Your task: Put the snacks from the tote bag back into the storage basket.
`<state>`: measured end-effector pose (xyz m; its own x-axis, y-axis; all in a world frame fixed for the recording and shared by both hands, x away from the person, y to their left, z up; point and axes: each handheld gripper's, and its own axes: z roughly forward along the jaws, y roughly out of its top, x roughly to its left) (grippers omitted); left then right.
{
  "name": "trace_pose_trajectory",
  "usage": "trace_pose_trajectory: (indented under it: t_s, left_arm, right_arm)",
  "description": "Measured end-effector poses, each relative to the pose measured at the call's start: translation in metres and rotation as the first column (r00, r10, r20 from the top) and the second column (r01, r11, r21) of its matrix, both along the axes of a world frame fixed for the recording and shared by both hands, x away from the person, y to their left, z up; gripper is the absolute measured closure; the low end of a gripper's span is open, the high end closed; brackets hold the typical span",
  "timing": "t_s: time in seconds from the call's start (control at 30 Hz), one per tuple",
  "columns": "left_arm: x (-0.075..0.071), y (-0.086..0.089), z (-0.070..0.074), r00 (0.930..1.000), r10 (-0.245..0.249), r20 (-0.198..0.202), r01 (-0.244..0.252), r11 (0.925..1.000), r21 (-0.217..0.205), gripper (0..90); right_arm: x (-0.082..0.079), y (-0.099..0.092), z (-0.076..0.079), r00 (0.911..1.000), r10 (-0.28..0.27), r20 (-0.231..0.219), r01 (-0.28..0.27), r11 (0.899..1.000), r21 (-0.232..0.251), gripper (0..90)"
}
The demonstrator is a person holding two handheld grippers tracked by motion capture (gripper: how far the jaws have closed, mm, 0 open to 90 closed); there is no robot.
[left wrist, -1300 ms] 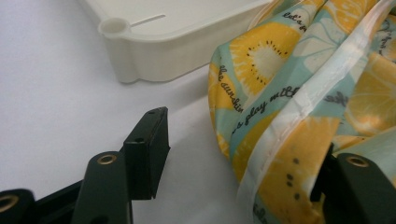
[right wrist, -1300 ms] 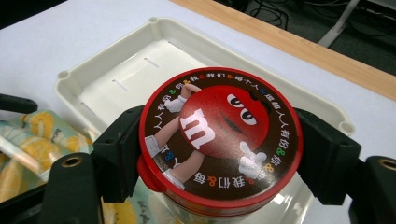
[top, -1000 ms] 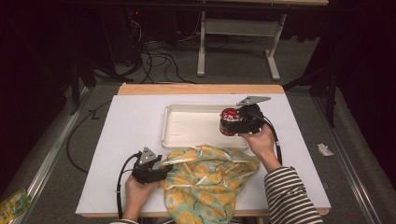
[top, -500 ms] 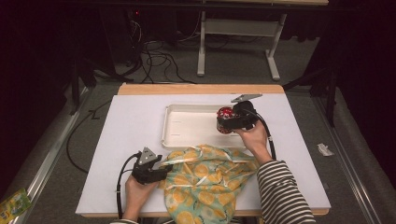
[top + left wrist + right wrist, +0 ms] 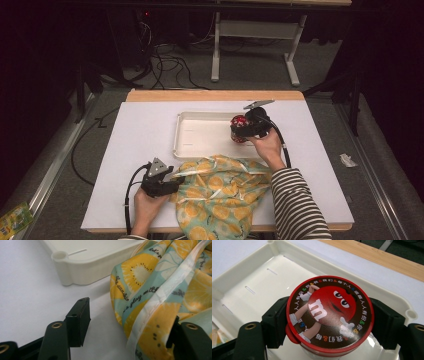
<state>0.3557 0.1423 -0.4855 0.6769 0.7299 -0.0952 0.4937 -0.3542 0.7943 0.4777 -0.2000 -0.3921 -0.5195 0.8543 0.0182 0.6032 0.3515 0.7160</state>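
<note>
Clearly, the round tub (image 5: 329, 320) wears a red cartoon-candy lid.

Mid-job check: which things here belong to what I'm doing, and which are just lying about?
In the job:
candy tub, clamped in the right gripper over the white tray
lemon-print bag, beside the left gripper

Lying about:
paper scrap on the floor
yellow-green packet
cables

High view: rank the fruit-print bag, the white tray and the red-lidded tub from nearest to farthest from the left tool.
1. Bag, right beside the left tool, its edge between the jaws.
2. Tray, beyond the bag, mid-table.
3. Tub, at the tray's far right end, gripped by the right tool.
</note>
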Motion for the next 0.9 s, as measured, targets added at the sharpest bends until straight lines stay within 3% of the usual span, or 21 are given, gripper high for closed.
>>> trace_pose_trajectory:
  t_s: [0.9]
  left_arm:
    - [0.000,-0.001,0.000,1.0000,-0.002,-0.001,0.002,1.0000,0.005,39.7]
  right_arm:
    - [0.015,0.019,-0.025,0.9985,0.002,-0.054,-0.006,0.998,-0.062,25.9]
